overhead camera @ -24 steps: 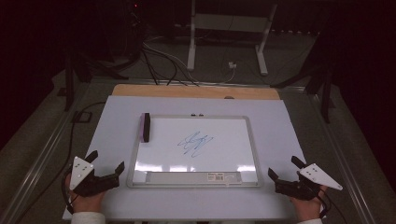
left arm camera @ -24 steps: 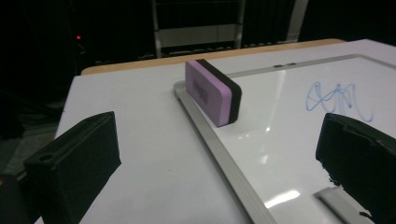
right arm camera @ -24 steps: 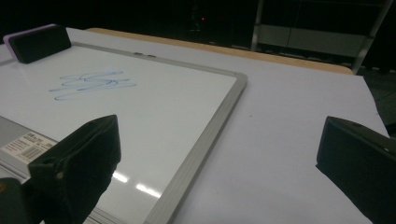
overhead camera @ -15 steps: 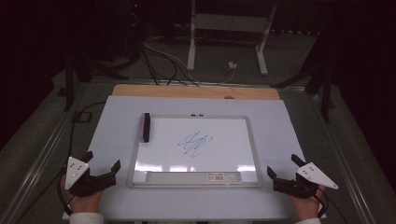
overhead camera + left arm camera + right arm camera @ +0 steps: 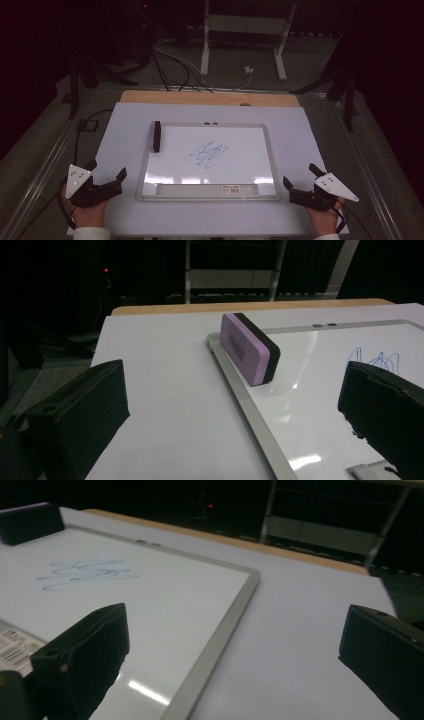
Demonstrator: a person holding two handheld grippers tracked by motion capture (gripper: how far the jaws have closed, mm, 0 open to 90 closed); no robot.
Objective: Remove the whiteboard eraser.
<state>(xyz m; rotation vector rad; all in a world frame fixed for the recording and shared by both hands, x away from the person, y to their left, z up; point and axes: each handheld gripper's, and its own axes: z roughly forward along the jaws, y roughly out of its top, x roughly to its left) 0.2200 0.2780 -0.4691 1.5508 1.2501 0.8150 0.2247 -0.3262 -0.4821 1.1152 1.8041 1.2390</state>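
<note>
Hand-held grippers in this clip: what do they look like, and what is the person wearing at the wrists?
Each hand-held gripper, left and right, is black with two blocky, matte jaws and a pale grey three-cornered plate on top, marked with small dots. A dark cable trails from the left one. White sleeve cuffs show at the bottom edge of the high view.

White table [image 5: 305,150] with a wood strip along the far edge. Behind it on the grey floor there's a white metal stand [image 5: 243,30], a tangle of cables [image 5: 170,65] and what looks like a small white plug [image 5: 247,71].
</note>
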